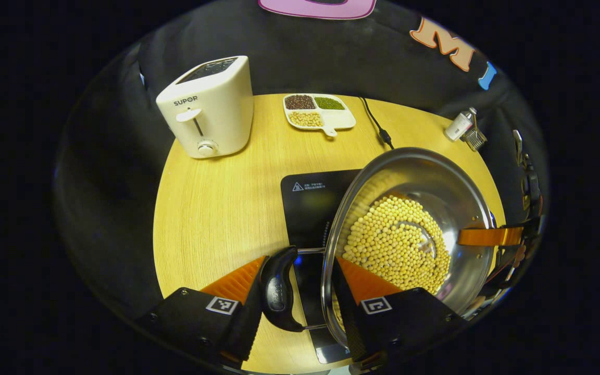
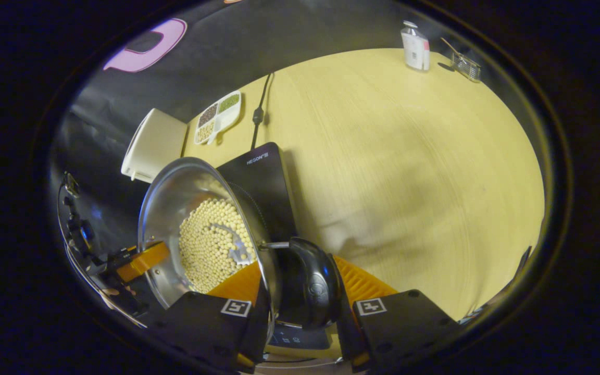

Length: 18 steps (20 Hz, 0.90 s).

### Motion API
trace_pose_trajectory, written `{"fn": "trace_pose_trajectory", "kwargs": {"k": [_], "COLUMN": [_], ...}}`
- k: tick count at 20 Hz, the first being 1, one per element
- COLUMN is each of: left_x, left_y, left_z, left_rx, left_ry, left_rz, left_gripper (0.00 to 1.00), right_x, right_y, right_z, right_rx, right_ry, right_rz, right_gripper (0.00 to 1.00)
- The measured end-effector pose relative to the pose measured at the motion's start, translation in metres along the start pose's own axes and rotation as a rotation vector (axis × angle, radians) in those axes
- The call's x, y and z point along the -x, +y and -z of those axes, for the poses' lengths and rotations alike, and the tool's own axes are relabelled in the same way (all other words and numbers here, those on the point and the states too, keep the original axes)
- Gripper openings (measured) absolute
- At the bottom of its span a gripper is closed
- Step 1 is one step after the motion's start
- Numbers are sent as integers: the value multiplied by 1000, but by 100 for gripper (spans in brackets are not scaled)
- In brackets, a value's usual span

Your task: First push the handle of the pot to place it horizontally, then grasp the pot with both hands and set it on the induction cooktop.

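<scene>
Here we see the steel pot (image 1: 414, 229), its bottom covered with pale yellow beans (image 1: 396, 245), over the black induction cooktop (image 1: 310, 208), tilted in both views; whether its base touches the glass we cannot tell. In the left gripper view, the left gripper (image 1: 297, 284) brackets the pot's near black handle (image 1: 279, 289): one orange finger lies outside the handle, the other inside the rim against the wall, so the handle and rim are pinched between them. In the right gripper view, the right gripper (image 2: 300, 284) does likewise on the opposite handle (image 2: 313, 284), one finger inside the pot, the other beyond the handle, clamped on it. Each view also shows the other gripper's orange finger at the pot's far rim.

Beyond the cooktop on the round wooden table (image 1: 216, 208) stand a cream toaster (image 1: 207, 107), a divided dish of beans (image 1: 318, 112), a black cable (image 1: 375, 125), and near the far edge a small white bottle (image 2: 415, 47) beside a small wire tool (image 2: 465, 65).
</scene>
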<state>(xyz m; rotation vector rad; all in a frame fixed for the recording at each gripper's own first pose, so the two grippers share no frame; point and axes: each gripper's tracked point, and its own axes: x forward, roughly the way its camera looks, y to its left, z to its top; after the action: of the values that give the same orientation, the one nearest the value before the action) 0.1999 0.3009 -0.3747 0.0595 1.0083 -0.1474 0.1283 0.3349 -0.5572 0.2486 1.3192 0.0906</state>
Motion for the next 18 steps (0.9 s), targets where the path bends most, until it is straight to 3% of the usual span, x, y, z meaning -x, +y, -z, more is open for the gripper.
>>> {"fn": "trace_pose_trajectory", "kwargs": {"k": [1,3,5,6,7,11,12,17,18], "left_x": [2,8,17,23,28,53,61,100,108], "left_y": [4,8,9,10,11,7,3,-39,-51], "left_z": [-5,-16,-25,-30,-34,-47,-49,-57,-57], "left_rx": [-1,-5,-7,-9,-13,-37,-45,-52,-48], "left_ry": [-29,-88,-144,-170,-191,-257,-271,-335,-345], "left_rz": [-29,-64,-84,-101,-121,-178,-184,-169,-159], "left_gripper": [76,100,98,98,98,99,98,97,97], "right_x": [0,18,32,41,51,90,102,158,169], "right_y": [4,13,16,15,12,-8,-14,-40,-42], "right_z": [1,-10,-22,-27,-32,-46,-48,-56,-54], "right_rx": [6,-9,-29,-38,-44,-55,-54,-45,-36], "right_ry": [-7,-59,-123,-151,-180,-301,-331,-453,-468], "right_rz": [-16,-62,-85,-85,-85,-58,-49,-35,-43], "right_gripper": [55,77,100,100,94,94,100,100,93]}}
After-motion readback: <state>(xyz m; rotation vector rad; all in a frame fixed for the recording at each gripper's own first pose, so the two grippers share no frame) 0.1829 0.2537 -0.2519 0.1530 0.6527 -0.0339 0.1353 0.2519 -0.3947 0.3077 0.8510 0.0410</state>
